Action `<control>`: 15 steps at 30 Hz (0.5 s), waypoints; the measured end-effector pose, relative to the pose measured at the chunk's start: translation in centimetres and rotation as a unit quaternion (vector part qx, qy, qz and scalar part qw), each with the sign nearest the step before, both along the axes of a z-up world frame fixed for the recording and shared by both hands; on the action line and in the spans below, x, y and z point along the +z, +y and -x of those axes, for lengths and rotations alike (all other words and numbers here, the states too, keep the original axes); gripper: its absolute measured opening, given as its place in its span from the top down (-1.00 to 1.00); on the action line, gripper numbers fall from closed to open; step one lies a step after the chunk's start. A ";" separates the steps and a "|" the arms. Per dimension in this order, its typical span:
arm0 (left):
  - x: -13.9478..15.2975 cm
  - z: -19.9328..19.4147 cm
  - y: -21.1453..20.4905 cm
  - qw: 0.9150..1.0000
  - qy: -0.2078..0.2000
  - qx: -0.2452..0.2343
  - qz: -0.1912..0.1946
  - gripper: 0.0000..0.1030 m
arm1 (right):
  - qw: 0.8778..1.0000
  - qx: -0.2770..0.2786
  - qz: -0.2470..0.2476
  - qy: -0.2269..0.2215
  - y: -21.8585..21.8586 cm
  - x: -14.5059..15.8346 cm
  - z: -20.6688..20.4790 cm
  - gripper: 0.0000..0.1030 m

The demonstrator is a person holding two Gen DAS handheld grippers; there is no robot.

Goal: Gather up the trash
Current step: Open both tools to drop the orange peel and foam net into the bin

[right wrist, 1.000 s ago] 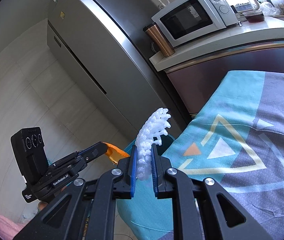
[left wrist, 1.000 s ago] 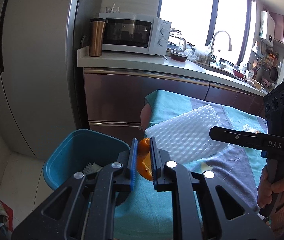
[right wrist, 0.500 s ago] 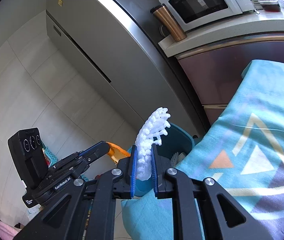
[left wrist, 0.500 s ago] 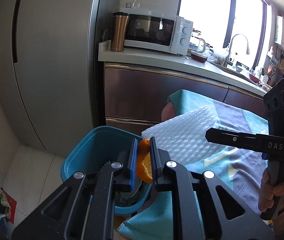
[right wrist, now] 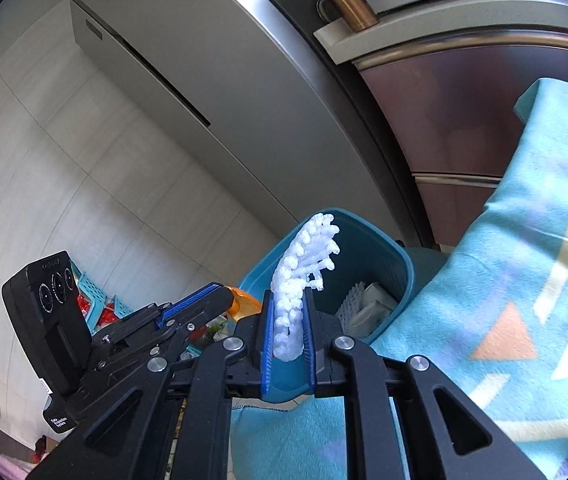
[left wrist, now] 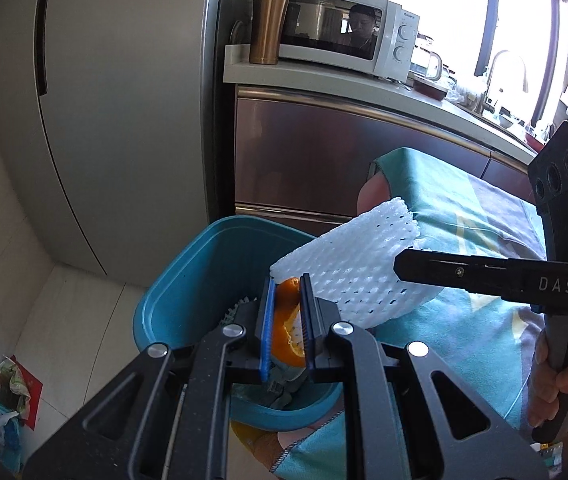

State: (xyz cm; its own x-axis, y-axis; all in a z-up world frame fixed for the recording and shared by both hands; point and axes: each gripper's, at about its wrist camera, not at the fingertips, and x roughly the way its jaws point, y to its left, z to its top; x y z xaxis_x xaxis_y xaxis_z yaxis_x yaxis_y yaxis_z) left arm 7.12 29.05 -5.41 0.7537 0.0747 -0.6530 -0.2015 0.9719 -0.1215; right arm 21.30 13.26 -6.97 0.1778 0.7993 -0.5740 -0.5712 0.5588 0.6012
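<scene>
Above the round teal plastic bin (left wrist: pixel 188 280) beside the cloth-covered table (right wrist: pixel 523 280), the left gripper (left wrist: pixel 285 320) pinches a curled piece of orange peel (left wrist: pixel 284 328), bright and glossy with pale pith. Just beside it, the right gripper (right wrist: pixel 287 332) clamps a white foam fruit net (right wrist: pixel 303 264), a soft honeycomb mesh sleeve standing up from its closed blue pads.

Our way to the teal bin (left wrist: pixel 188 280) open at frame centre, fridge (left wrist: pixel 124 100) left, cabinet front (left wrist: pixel 323 160) behind, cloth-covered table (left wrist: pixel 463 240) crowding right.
</scene>
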 end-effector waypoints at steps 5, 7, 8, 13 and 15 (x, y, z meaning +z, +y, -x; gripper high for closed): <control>-1.4 -0.8 0.5 1.000 0.015 0.007 0.000 0.75 | 1.000 0.013 0.014 0.011 1.6 -1.0 -0.3 0.75; -2.1 -1.2 0.7 1.000 0.022 0.013 0.000 0.75 | 0.999 0.015 0.019 0.024 2.0 -1.7 -0.6 0.73; -2.3 -1.2 0.8 1.000 0.025 0.015 0.000 0.75 | 0.999 0.016 0.023 0.029 2.2 -2.0 -0.8 0.70; -4.0 -1.7 0.9 0.999 0.039 0.021 0.006 0.73 | 0.999 0.009 0.037 0.037 2.7 -2.3 -1.6 0.57; -4.6 -2.1 0.8 0.999 0.045 0.024 0.007 0.72 | 0.999 0.005 0.037 0.035 2.6 -2.2 -1.7 0.54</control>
